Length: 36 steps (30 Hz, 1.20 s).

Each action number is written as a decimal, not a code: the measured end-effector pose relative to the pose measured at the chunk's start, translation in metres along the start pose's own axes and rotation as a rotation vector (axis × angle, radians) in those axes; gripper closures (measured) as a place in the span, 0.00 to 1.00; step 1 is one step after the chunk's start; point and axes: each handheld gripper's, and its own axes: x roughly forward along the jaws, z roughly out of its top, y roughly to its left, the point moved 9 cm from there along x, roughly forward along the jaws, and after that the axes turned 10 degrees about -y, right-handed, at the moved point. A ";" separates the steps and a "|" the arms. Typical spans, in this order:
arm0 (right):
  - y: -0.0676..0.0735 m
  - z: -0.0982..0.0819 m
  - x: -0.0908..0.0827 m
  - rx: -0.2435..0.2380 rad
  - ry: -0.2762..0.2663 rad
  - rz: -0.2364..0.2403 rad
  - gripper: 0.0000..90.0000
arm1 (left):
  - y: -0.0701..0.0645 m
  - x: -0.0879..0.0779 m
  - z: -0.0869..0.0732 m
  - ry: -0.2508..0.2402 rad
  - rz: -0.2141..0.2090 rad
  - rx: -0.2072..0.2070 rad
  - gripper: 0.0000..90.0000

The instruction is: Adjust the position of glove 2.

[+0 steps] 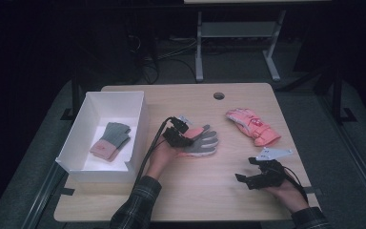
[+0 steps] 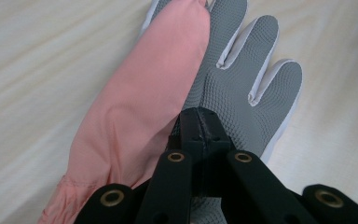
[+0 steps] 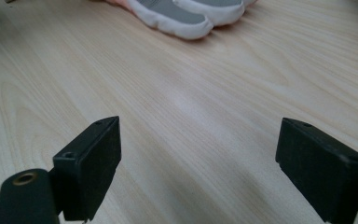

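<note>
Black jaws of the left gripper (image 2: 199,122) were pressed together on the palm of the grey and pink glove (image 2: 223,84), pinching its textured grey fabric. That glove lay flat near the middle of the wooden table (image 1: 205,191), fingers pointing away from the person's left hand (image 1: 159,157). Well apart, near the table's front right corner, the right gripper (image 3: 198,158) sat low over bare wood with its jaws spread wide and nothing between them. A pink glove (image 1: 252,125) rested farther back on the right. At the left edge stood a white box (image 1: 76,138) with a grey-green mitten (image 1: 110,139) inside it.
</note>
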 end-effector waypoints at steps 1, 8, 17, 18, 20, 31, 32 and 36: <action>0.000 0.000 0.000 0.000 0.000 -0.001 0.15 | -0.004 0.000 -0.001 -0.001 -0.006 0.002 1.00; 0.001 0.000 0.001 -0.005 0.006 -0.002 0.15 | -0.035 -0.002 -0.006 0.022 -0.057 0.046 1.00; 0.001 0.001 0.002 -0.008 0.007 -0.003 0.15 | -0.072 -0.001 -0.013 0.021 -0.120 0.060 1.00; 0.001 0.001 0.002 -0.009 0.005 -0.002 0.15 | -0.076 -0.001 -0.013 0.022 -0.124 0.069 1.00; 0.002 0.002 0.002 -0.007 0.004 -0.001 0.15 | -0.083 0.001 -0.013 0.021 -0.137 0.076 1.00; 0.000 0.002 0.002 -0.012 0.000 0.002 0.15 | -0.084 -0.012 0.000 -0.005 -0.157 0.100 1.00; 0.000 0.002 0.002 -0.011 0.000 0.002 0.15 | -0.078 -0.017 0.004 -0.016 -0.143 0.095 1.00; 0.000 0.002 0.002 -0.013 0.001 0.002 0.15 | -0.054 -0.027 0.012 -0.043 -0.077 0.077 1.00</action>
